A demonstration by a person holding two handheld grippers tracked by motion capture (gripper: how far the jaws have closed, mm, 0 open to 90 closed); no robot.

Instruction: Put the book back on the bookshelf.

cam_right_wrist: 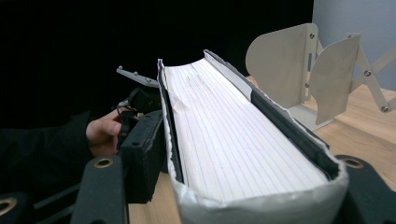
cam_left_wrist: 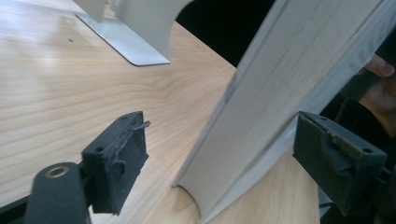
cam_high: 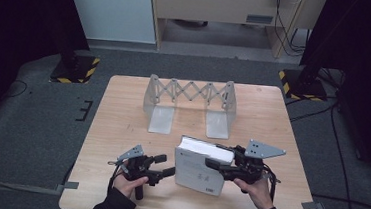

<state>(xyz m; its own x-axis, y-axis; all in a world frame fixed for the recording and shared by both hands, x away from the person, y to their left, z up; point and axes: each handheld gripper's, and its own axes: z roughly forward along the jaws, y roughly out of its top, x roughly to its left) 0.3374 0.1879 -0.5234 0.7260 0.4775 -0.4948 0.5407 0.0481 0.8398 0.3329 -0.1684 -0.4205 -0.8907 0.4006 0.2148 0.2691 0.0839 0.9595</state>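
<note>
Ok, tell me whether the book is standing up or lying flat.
Standing, tilted: the book rests on its lower edge on the table, clamped by the right gripper.

A grey carpeted floor [cam_high: 36,123] is seen around the wooden table [cam_high: 123,104]. At twelve o'clock a pale cabinet [cam_high: 231,8] is placed; yellow-and-black striped stand bases [cam_high: 76,68] are set at ten and two o'clock.
</note>
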